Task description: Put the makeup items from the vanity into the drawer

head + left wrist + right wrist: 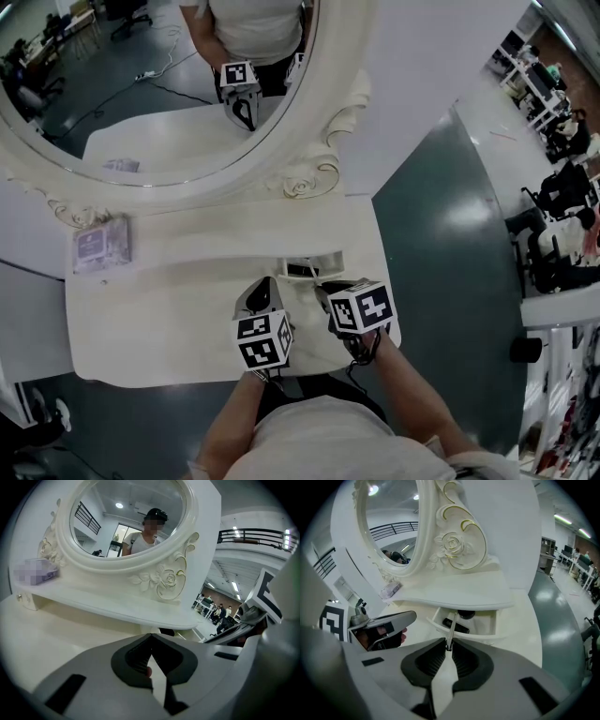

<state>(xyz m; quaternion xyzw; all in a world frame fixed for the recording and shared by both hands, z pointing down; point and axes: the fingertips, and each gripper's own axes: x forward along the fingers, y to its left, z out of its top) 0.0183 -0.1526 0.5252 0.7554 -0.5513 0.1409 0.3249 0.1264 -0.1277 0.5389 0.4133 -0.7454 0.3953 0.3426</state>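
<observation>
The thin stick (451, 629) is pinched in your right claw (449, 645), and its jaws are almost closed on it. The stick's far end reaches toward the open drawer (437, 622), just under the shelf (454, 596). A black tube (461, 628) and a round black thing (465, 614) lie in the drawer. Your left claw (151, 638) is just beside the right one, over the table top (150, 319), with its jaw tips touching and no item in it. A small packet (101, 244) sits at the left end of the shelf.
</observation>
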